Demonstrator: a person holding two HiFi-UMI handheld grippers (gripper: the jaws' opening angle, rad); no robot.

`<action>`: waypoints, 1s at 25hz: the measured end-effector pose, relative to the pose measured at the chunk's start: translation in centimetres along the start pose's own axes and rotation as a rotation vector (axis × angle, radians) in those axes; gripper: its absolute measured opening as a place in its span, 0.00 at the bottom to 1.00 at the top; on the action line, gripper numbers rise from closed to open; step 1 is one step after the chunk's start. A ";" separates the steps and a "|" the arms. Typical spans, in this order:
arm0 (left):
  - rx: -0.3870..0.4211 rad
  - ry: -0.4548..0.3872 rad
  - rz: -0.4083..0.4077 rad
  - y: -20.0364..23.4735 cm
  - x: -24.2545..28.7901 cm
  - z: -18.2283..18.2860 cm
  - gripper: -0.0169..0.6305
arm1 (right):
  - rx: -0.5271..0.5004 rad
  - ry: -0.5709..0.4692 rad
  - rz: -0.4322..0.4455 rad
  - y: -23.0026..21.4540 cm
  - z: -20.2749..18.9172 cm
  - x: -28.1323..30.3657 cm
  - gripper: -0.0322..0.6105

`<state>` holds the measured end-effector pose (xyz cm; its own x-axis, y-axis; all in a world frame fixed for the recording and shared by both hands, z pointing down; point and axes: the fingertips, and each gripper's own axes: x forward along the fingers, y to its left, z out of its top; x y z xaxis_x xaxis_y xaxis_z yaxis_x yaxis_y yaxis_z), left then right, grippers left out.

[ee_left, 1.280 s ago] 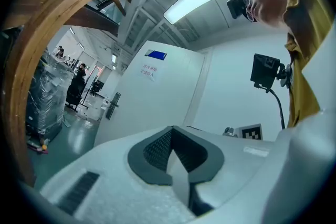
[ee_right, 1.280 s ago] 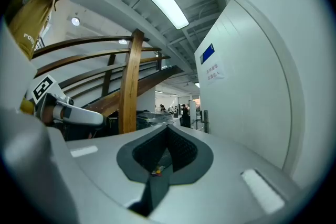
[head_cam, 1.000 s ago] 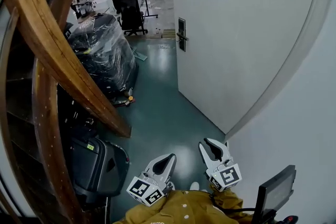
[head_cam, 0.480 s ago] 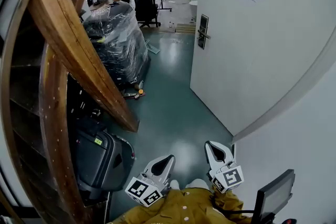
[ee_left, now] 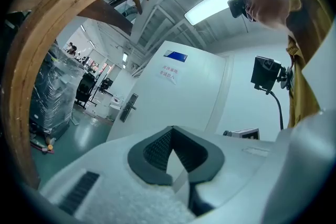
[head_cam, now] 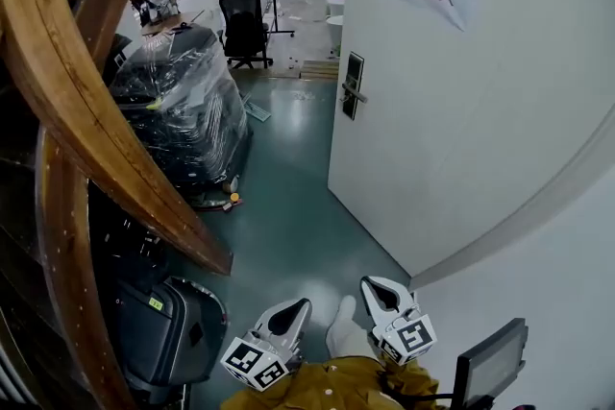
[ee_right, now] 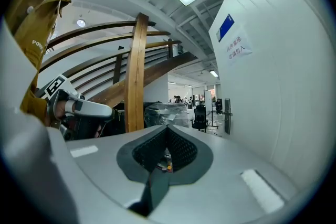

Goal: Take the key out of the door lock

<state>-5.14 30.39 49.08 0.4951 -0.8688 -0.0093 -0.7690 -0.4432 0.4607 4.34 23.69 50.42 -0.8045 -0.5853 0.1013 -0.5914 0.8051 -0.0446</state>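
Note:
The white door (head_cam: pixel 452 110) stands at the right of the head view, with a dark lock plate (head_cam: pixel 353 84) and lever handle near its far edge. The key is too small to make out. That lock plate also shows far off in the left gripper view (ee_left: pixel 128 107) and in the right gripper view (ee_right: pixel 228 116). My left gripper (head_cam: pixel 294 306) and right gripper (head_cam: pixel 379 285) are low, close to my body and well short of the door. Both point level toward it. The left gripper (ee_left: pixel 172 130) and the right gripper (ee_right: pixel 167 130) are each shut with nothing between the pads.
Curved wooden stair beams (head_cam: pixel 86 120) fill the left. A plastic-wrapped bulky load (head_cam: pixel 178 106) and a black case (head_cam: pixel 163 326) stand along the left of the green floor (head_cam: pixel 288 197). An office chair (head_cam: pixel 243 29) and people are beyond. A small monitor (head_cam: pixel 490 362) sits at lower right.
The head view has shifted along the corridor, and the door and lock plate look nearer. Both grippers have stayed low by my body. The right jaws look closer together than a second ago.

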 end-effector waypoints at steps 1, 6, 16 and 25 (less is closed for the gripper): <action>0.000 -0.001 0.005 0.6 1.5 0.4 0.03 | -0.002 0.000 0.003 -1.5 0.3 0.8 0.06; 0.013 -0.005 -0.009 2.0 11.0 3.1 0.03 | -0.019 -0.001 0.003 -10.3 2.6 3.7 0.06; 0.017 0.037 -0.019 3.7 24.3 5.0 0.03 | 0.027 -0.033 0.036 -21.7 4.3 8.6 0.06; 0.009 0.010 -0.014 10.0 31.5 8.5 0.03 | 0.017 -0.027 0.050 -27.2 5.8 16.1 0.06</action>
<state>-0.71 -3.25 45.81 0.5101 -0.8601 -0.0073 -0.7654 -0.4577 0.4524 7.16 -8.12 47.46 -0.8342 -0.5469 0.0716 -0.5510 0.8319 -0.0655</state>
